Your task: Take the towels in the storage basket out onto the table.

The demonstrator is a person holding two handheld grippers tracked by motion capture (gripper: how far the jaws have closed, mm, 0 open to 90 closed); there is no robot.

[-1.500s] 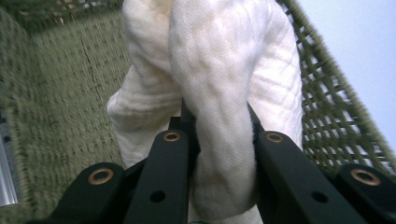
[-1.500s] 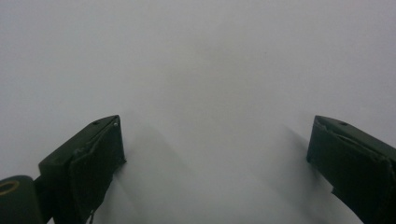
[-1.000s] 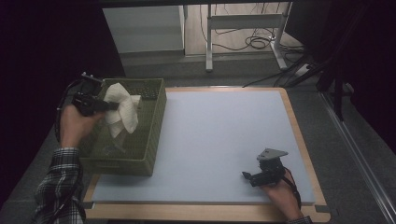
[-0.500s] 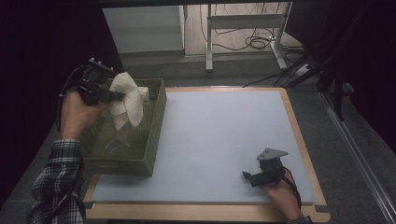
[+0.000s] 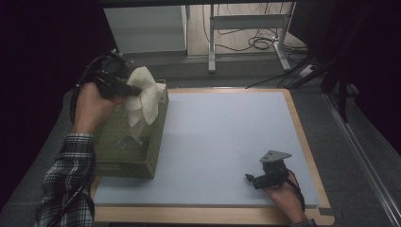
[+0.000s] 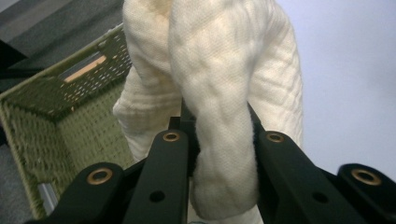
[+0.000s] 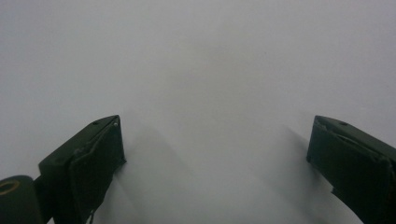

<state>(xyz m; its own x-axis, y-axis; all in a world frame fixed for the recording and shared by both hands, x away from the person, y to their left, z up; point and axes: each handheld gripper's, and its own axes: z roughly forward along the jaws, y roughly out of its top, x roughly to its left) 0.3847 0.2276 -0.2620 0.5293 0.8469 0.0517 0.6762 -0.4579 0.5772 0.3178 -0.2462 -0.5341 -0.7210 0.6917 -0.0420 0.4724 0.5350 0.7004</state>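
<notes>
Right gripper (image 5: 254, 179) rests near the front edge of the blue mat (image 5: 227, 142), jaws spread wide on nothing; its own view confirms this. Farther off, left gripper (image 5: 135, 90) clamps a cream knitted cloth (image 5: 144, 97) above the green basket (image 5: 127, 156). The left gripper view shows the basket's woven interior (image 6: 70, 116).

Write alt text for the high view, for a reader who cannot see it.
The left hand-held gripper holds a cream cloth above a green woven basket at the left of a pale blue mat. The right hand-held gripper rests open on the mat's near right.
</notes>
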